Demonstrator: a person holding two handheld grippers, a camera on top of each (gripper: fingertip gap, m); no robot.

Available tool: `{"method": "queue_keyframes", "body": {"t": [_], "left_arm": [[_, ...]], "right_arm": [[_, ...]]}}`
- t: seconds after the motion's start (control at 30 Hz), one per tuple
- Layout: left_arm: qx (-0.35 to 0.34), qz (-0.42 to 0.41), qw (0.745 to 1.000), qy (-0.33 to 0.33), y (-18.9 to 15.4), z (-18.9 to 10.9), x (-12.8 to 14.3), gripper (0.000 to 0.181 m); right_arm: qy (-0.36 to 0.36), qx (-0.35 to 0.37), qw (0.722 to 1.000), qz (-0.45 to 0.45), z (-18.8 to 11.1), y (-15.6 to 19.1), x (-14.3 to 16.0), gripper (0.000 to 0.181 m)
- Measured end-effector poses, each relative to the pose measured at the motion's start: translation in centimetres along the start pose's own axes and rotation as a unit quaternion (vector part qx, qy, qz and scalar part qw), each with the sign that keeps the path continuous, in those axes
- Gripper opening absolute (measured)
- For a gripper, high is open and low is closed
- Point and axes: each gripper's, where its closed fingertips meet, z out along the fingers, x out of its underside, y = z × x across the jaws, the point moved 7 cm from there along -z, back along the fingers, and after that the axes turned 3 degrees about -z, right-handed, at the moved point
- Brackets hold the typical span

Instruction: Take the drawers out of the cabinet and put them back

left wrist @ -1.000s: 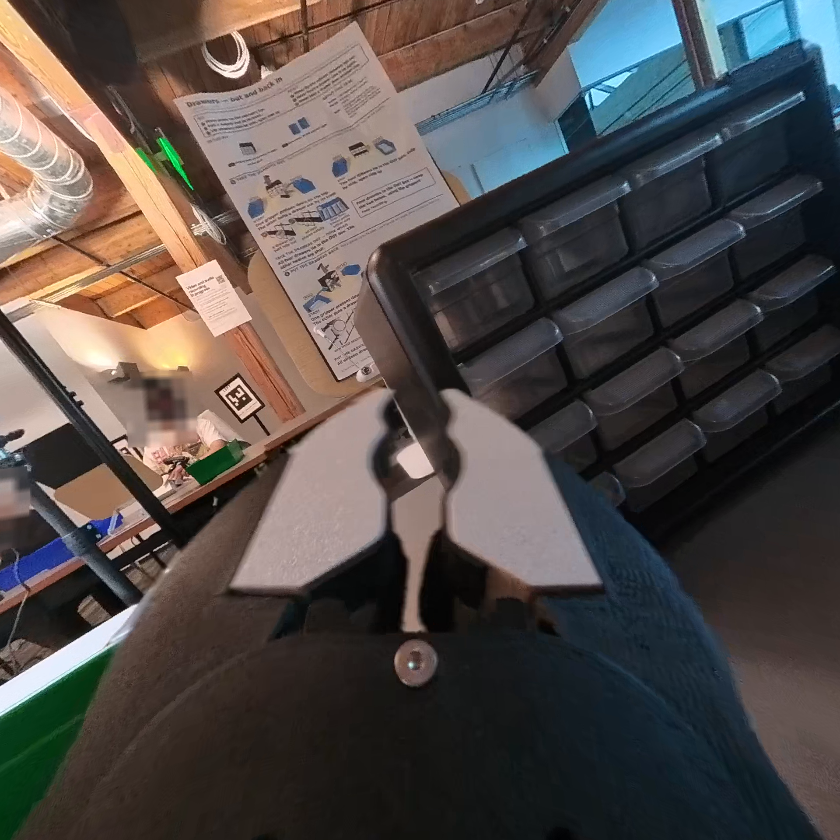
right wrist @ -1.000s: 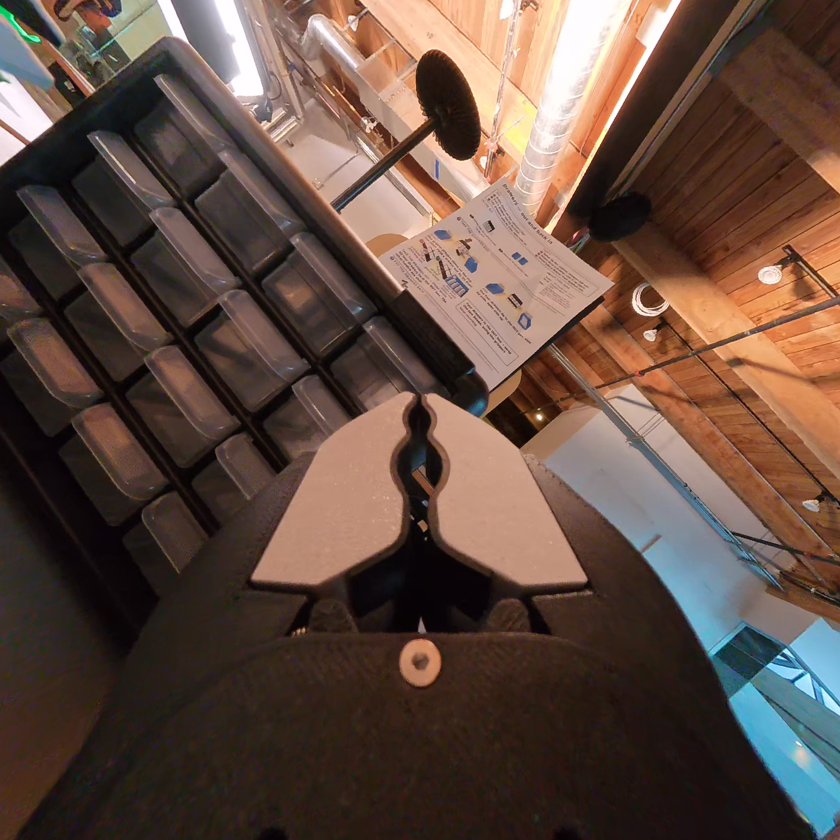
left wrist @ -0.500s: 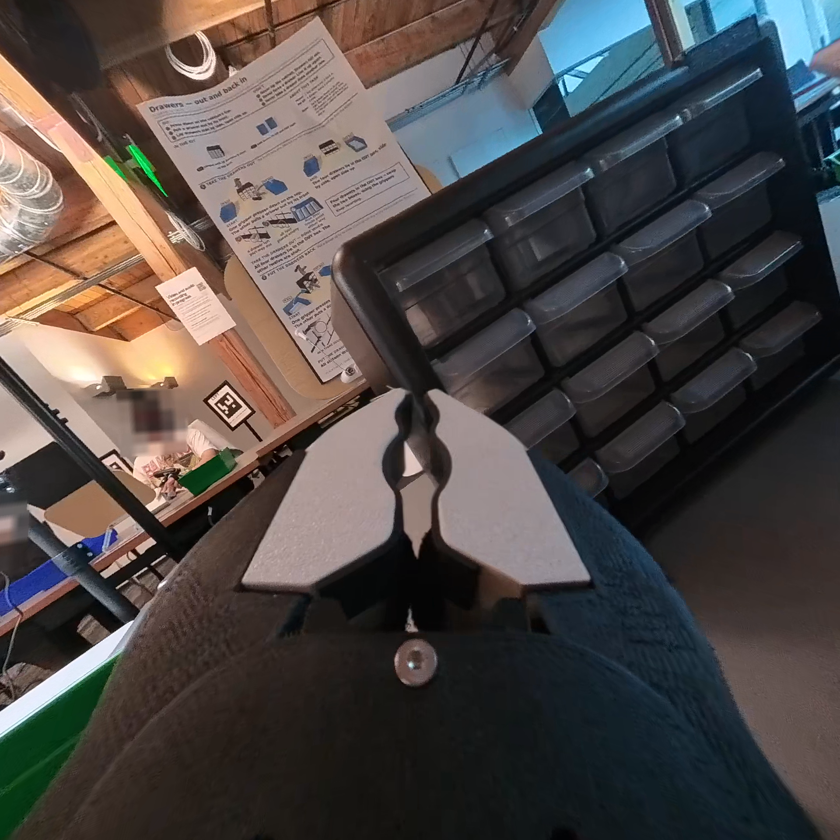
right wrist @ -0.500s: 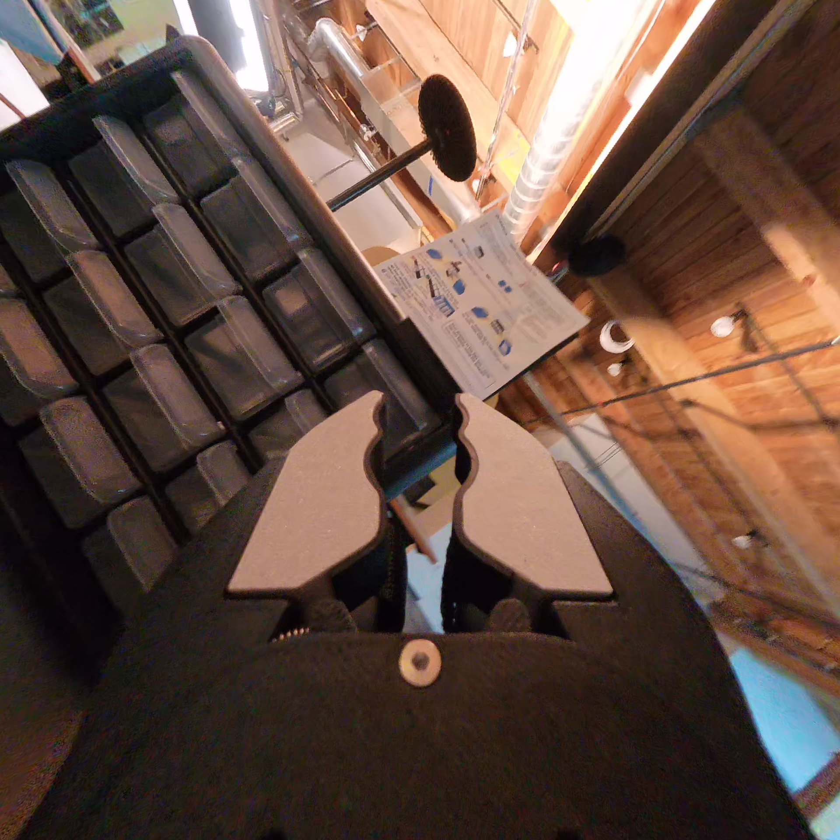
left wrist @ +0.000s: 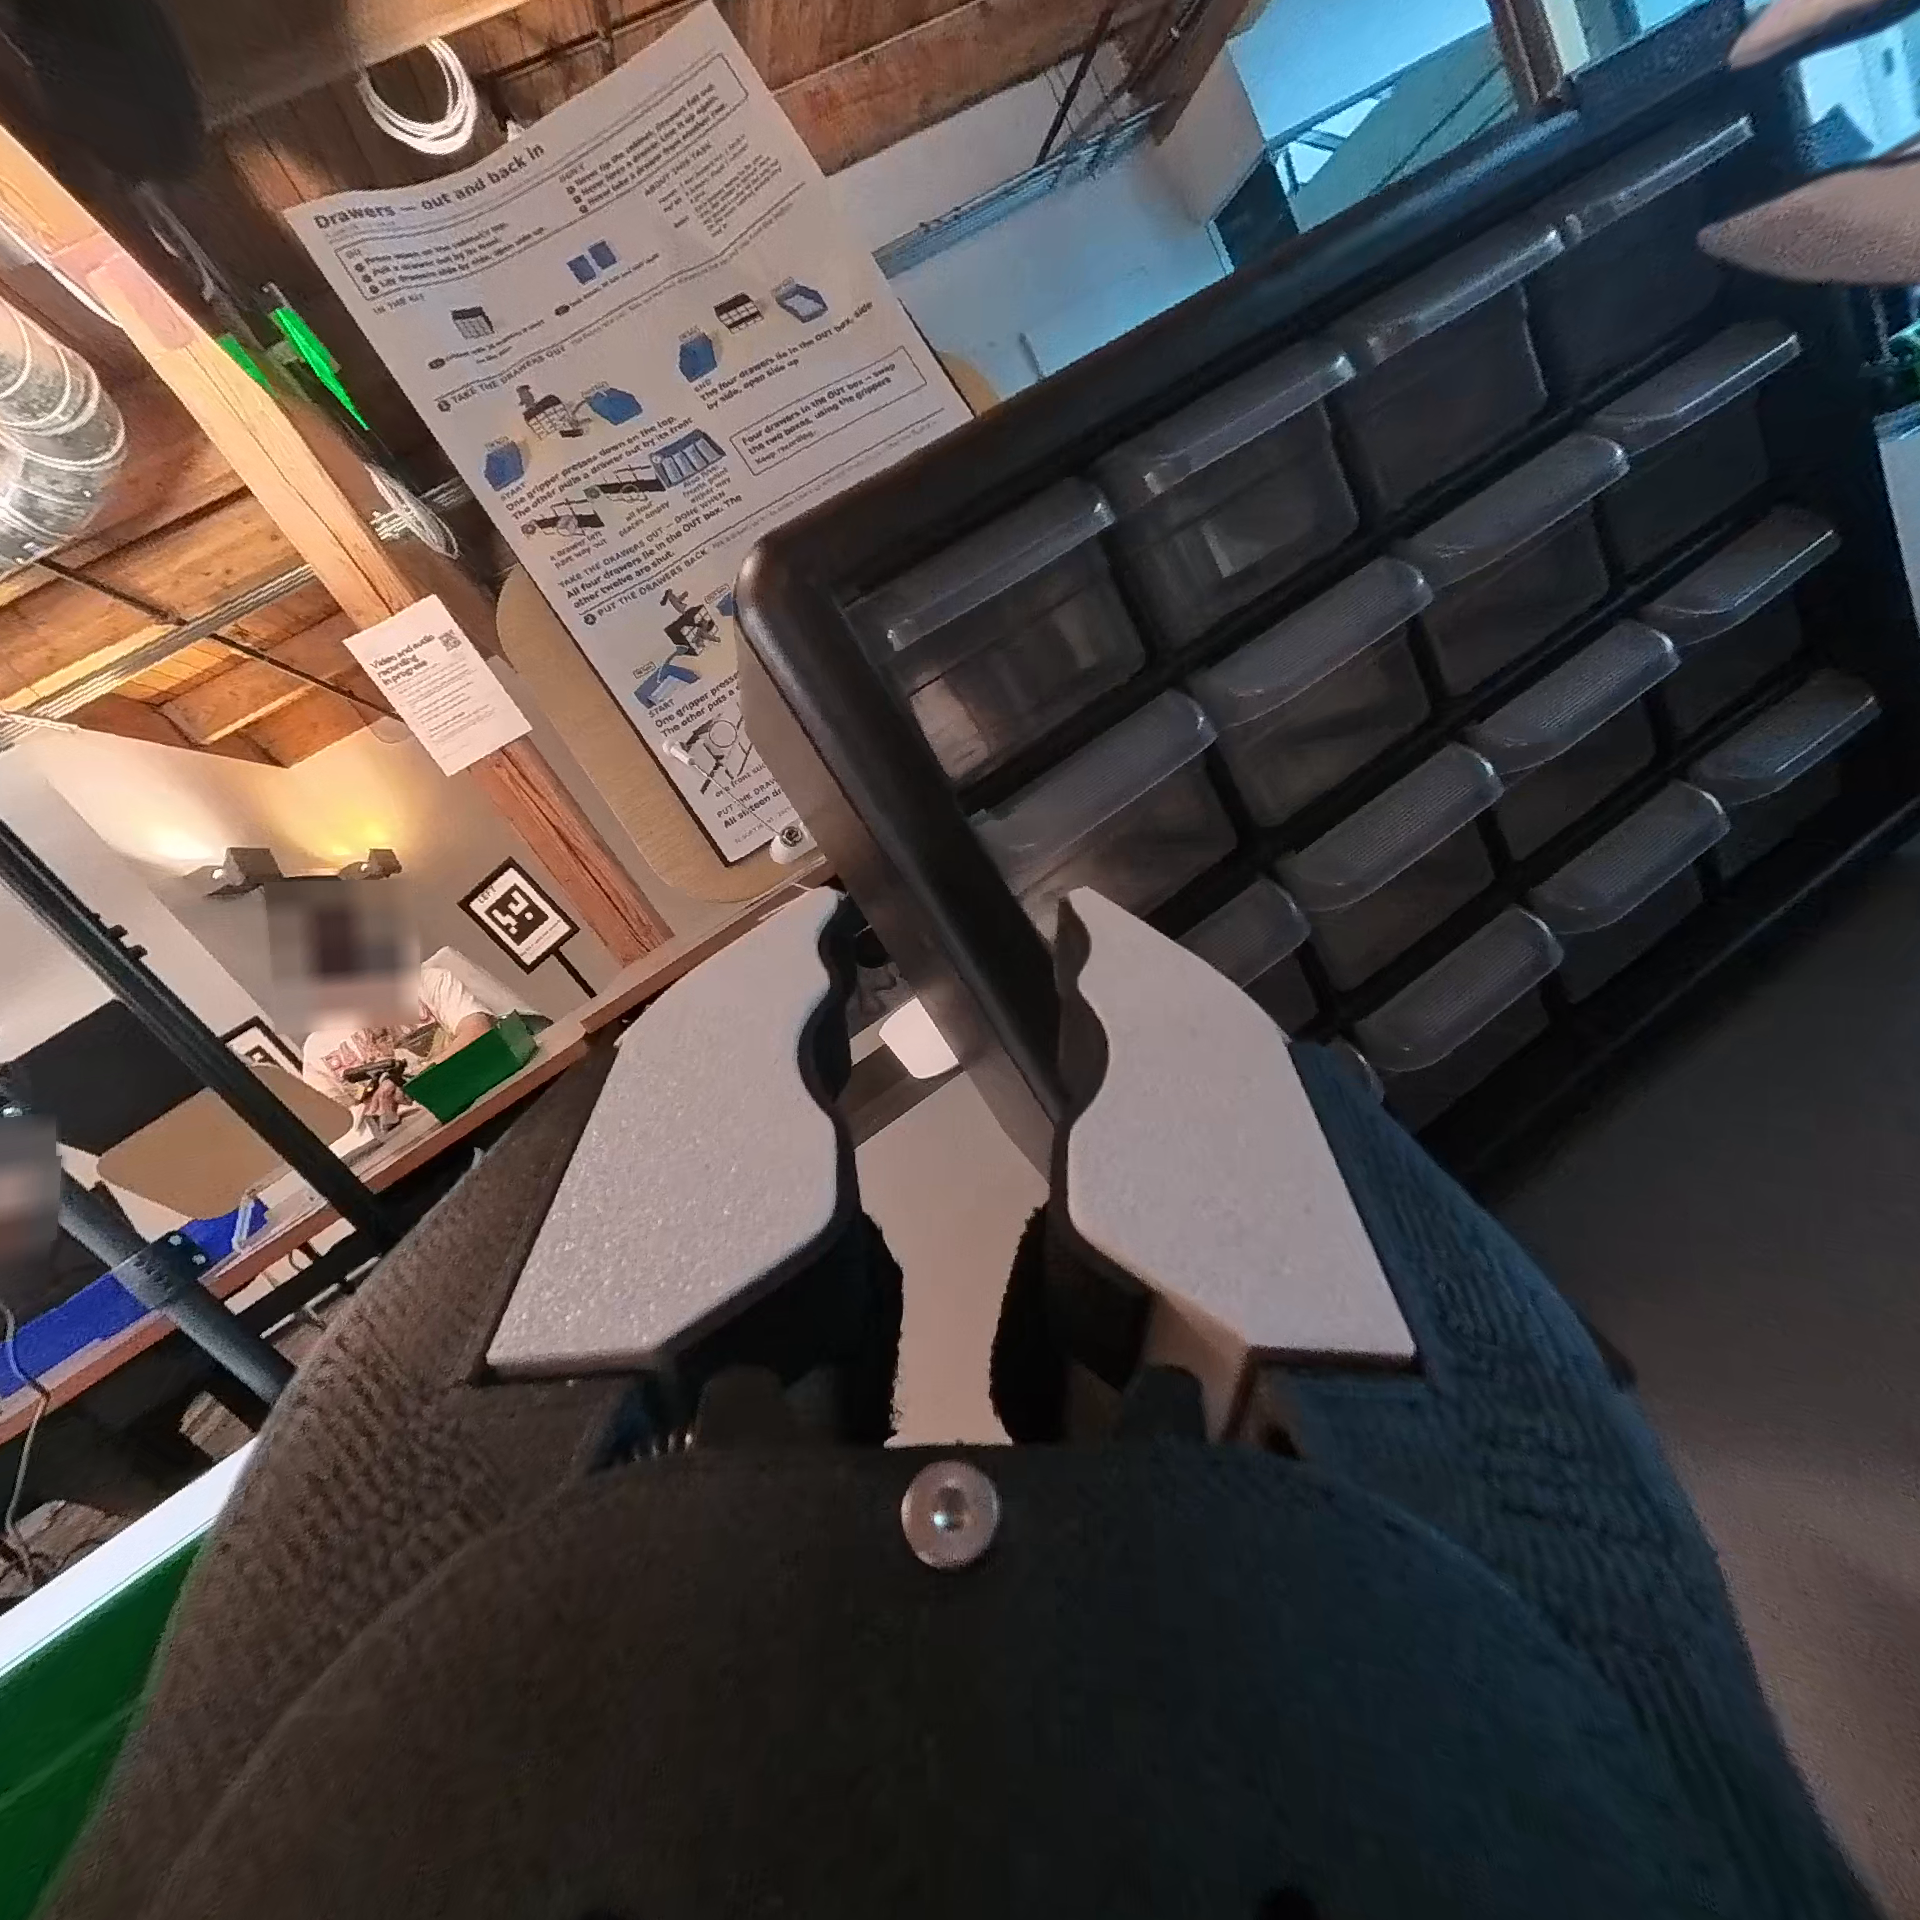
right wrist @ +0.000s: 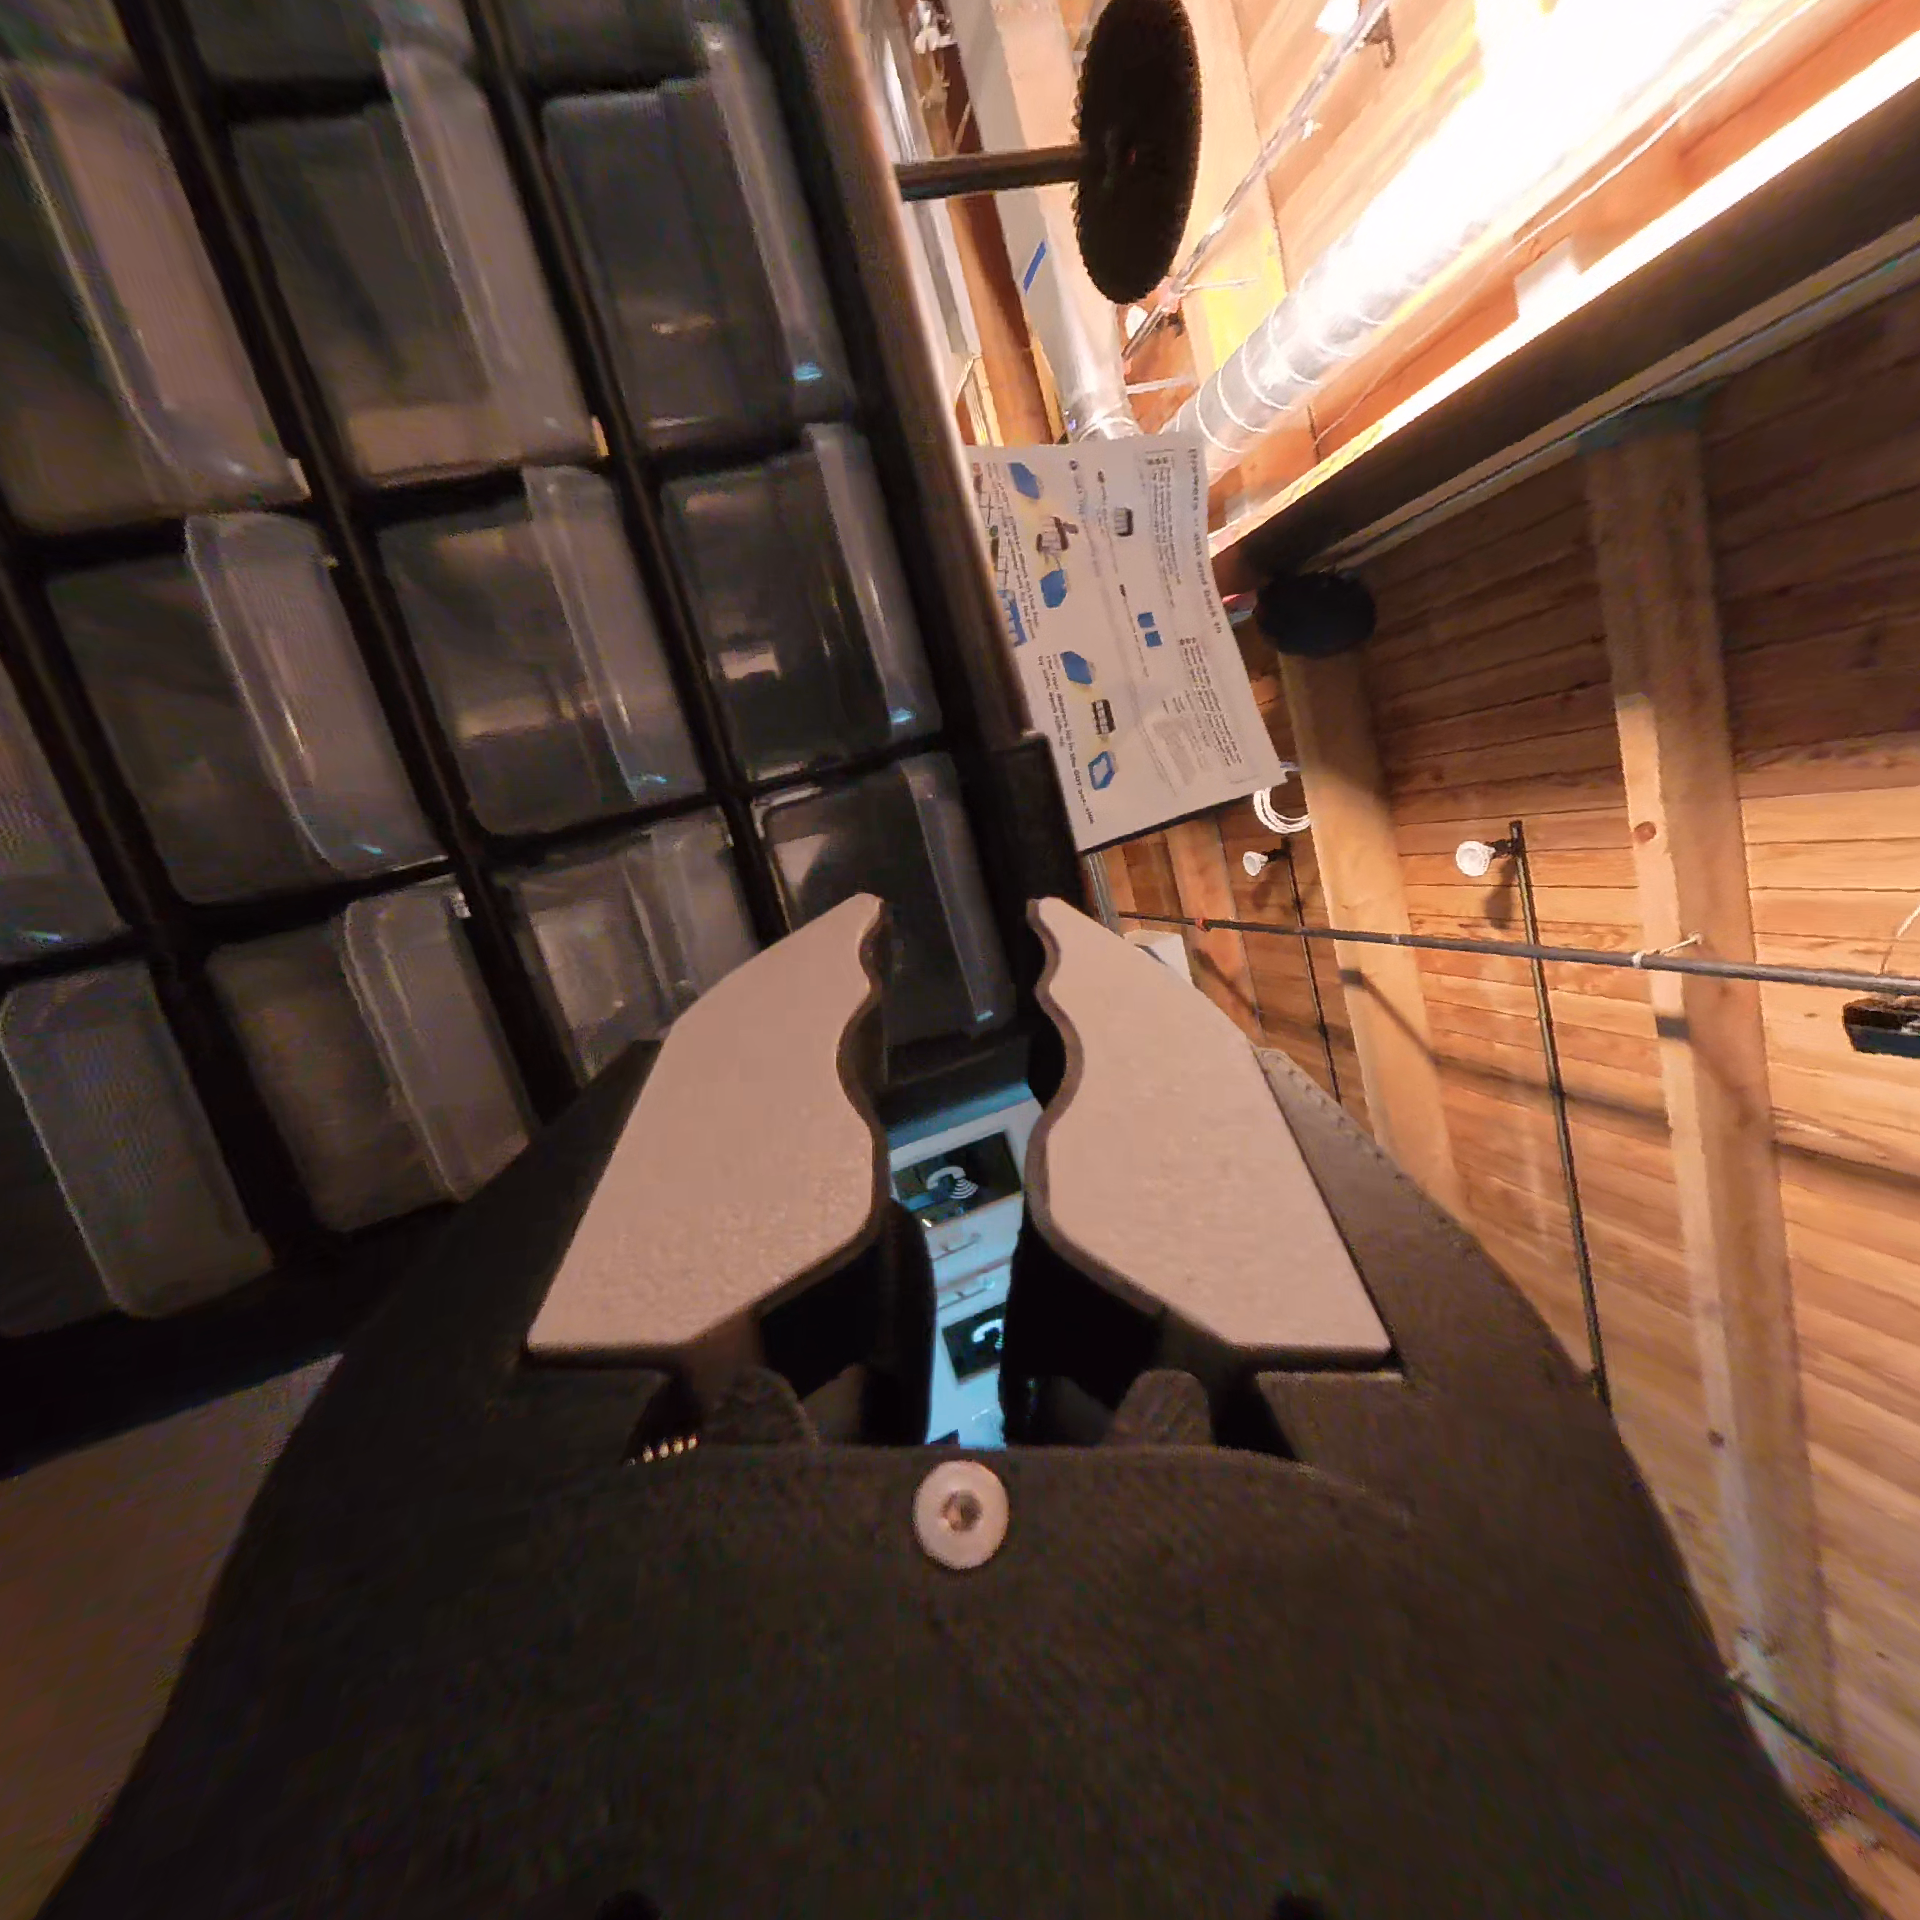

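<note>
Plainly, the black plastic cabinet (left wrist: 1766, 914) with rows of translucent grey drawers (left wrist: 1299, 686) fills the upper right of the left wrist view, standing on a brown tabletop (left wrist: 1714, 1299). Every slot that shows holds a drawer pushed in, 4 across in each visible row. The left gripper (left wrist: 951, 925) sits at the centre of that view with its 2 pale grey fingers (left wrist: 707, 1174) spread apart, and the cabinet's left front edge runs down into the gap between them; whether either finger touches the edge cannot be told. A large white instruction poster (left wrist: 623, 416) hangs in the upper middle behind the cabinet, a small white notice (left wrist: 431, 696) is fixed to a wooden post at centre left, and a green bin (left wrist: 62, 1714) with a white rim shows in the lower left corner. Seated people (heads blurred out) are at a far table on the left.

Seen from the right wrist view, the cabinet (right wrist: 914, 436) is rolled on its side and covers the upper left of the frame, its drawers (right wrist: 520, 644) close and slightly blurred. The right gripper (right wrist: 956, 920) is at the centre with its fingers (right wrist: 1174, 1174) parted, and the cabinet's corner lies in the gap between the tips. Wooden plank walls and a silver duct (right wrist: 1299, 343) take up the right side, and the same poster (right wrist: 1122, 623) appears at centre right.
</note>
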Motion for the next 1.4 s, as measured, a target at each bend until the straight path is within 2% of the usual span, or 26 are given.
{"method": "queue_keyframes", "body": {"t": [0.27, 0.6, 0.8, 0.87, 1.07, 1.13, 1.4], "left_arm": [[0.013, 0.016, 1.0, 0.006, -0.5, 0.1, 0.1, 0.037], [0.01, 0.023, 1.0, 0.015, -0.4, 0.0, 0.3, 0.037], [0.015, 0.032, 0.999, 0.017, -0.6, 0.1, 0.3, 0.037], [0.015, 0.034, 0.999, 0.02, -0.7, 0.1, 0.4, 0.037], [0.016, 0.036, 0.999, 0.022, -0.7, 0.1, 0.5, 0.037], [0.016, 0.036, 0.999, 0.023, -0.6, 0.1, 0.6, 0.037], [0.018, 0.038, 0.999, 0.023, -0.7, 0.1, 0.6, 0.037]], "right_arm": [[0.037, 0.011, 0.998, -0.046, 0.7, 0.1, 0.3, 0.005], [0.021, -0.022, 0.998, -0.049, -1.7, -0.9, -1.4, 0.005], [-0.003, -0.094, 0.995, 0.037, -2.0, -1.4, -2.4, 0.057], [0.011, -0.122, 0.991, 0.051, -1.3, -1.5, -2.3, 0.06], [0.061, -0.16, 0.984, -0.046, 0.6, -1.1, -1.2, 0.042], [0.066, -0.157, 0.983, -0.07, 0.5, -1.0, -1.1, 0.042], [0.061, -0.165, 0.984, -0.043, -1.9, -2.1, -2.0, 0.041]]}}
